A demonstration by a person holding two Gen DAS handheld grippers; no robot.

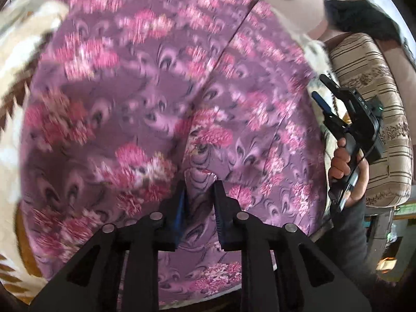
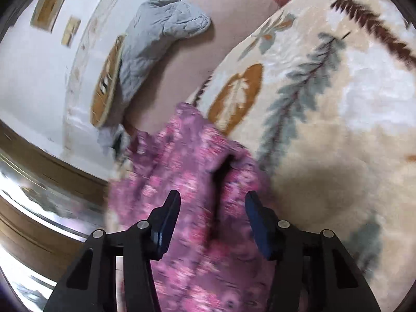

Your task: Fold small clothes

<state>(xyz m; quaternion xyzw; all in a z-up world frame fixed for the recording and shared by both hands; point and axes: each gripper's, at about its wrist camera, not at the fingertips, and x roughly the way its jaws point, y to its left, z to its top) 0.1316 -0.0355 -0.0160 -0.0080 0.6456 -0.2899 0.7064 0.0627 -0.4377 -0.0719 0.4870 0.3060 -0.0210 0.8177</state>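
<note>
A purple garment with pink flower print [image 1: 156, 98] fills most of the left wrist view, spread over a cream blanket. My left gripper [image 1: 200, 184] is shut on a fold of this garment. The right gripper [image 1: 327, 104] shows at the right edge of that view, held in a hand, off the cloth. In the right wrist view my right gripper [image 2: 212, 200] is open, its fingers apart on either side of a bunched part of the same garment [image 2: 187, 182]. Both views are blurred by motion.
A cream blanket with leaf patterns [image 2: 325, 104] covers the surface. A grey quilted cloth [image 2: 156, 33] lies on a pink sheet at the back. A striped cushion [image 1: 377, 104] stands at the right. A white wall [image 2: 33, 72] is beyond.
</note>
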